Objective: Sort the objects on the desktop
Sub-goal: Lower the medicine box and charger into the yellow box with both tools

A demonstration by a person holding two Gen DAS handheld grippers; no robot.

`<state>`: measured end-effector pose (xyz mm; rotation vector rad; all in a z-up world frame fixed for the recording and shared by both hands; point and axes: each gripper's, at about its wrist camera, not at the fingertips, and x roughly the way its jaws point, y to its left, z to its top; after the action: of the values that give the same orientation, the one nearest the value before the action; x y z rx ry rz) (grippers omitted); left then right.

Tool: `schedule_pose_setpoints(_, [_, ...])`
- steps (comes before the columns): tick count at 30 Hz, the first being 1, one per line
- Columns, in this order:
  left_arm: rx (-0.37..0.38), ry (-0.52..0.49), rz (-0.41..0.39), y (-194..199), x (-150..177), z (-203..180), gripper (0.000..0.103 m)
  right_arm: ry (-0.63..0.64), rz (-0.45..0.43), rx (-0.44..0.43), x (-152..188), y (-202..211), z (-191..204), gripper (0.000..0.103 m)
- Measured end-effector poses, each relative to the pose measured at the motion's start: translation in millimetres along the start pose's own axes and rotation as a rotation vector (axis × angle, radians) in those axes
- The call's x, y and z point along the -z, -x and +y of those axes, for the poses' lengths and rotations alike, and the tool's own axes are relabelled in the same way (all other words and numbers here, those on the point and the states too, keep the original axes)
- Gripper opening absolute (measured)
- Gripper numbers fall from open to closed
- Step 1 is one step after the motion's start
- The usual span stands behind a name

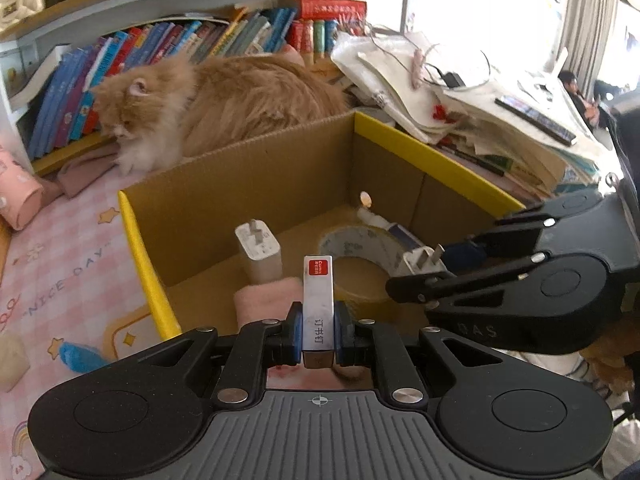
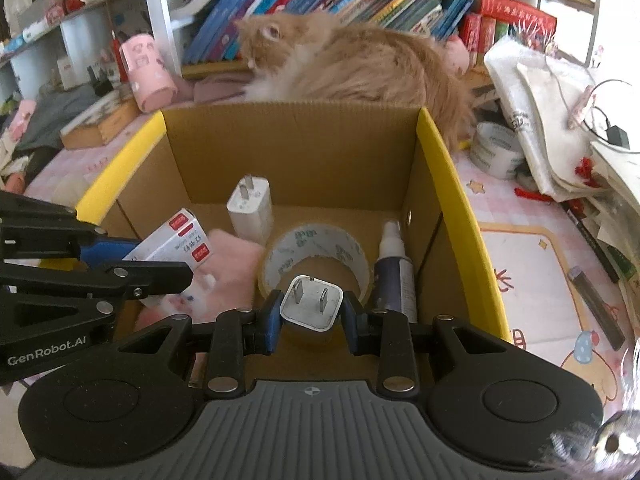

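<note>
An open cardboard box (image 1: 436, 160) (image 2: 444, 168) with yellow rims stands on the pink desk mat. My left gripper (image 1: 318, 330) is shut on a white staple box (image 1: 318, 300) with a red label, held over the box's near left side; it also shows in the right wrist view (image 2: 176, 240). My right gripper (image 2: 312, 312) is shut on a small white charger plug (image 2: 312, 306), prongs up, above a tape roll (image 2: 316, 256); the plug also shows in the left wrist view (image 1: 420, 262). Inside lie a larger white charger (image 2: 250, 210), a spray bottle (image 2: 394, 268) and a pink cloth (image 2: 228, 268).
An orange cat (image 2: 352, 64) lies right behind the box, before a row of books (image 2: 320, 0). A second tape roll (image 2: 496, 150) and a pile of papers (image 2: 560, 128) are to the right. A pink cup (image 2: 148, 74) lies at the left.
</note>
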<state>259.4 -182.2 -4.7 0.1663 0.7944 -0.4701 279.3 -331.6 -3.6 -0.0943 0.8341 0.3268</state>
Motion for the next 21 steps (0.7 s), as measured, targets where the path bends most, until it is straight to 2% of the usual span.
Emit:
schedule_pose_setpoints(14, [-0.004, -0.004, 0.005, -3.7, -0.1, -1.7, 0.015, -0.001, 0.027, -0.012, -0.9, -12.4, -4.9, 0.029])
schedule_pose_setpoints(18, [0.001, 0.019, -0.018, 1.2, -0.1, 0.8, 0.022, -0.001, 0.007, 0.000, -0.3, -9.2, -3.6, 0.029])
schedule_pose_setpoints(21, [-0.013, 0.021, -0.052, 6.6, 1.1, -1.0, 0.032, -0.004, -0.025, 0.008, 0.7, -3.0, -2.3, 0.031])
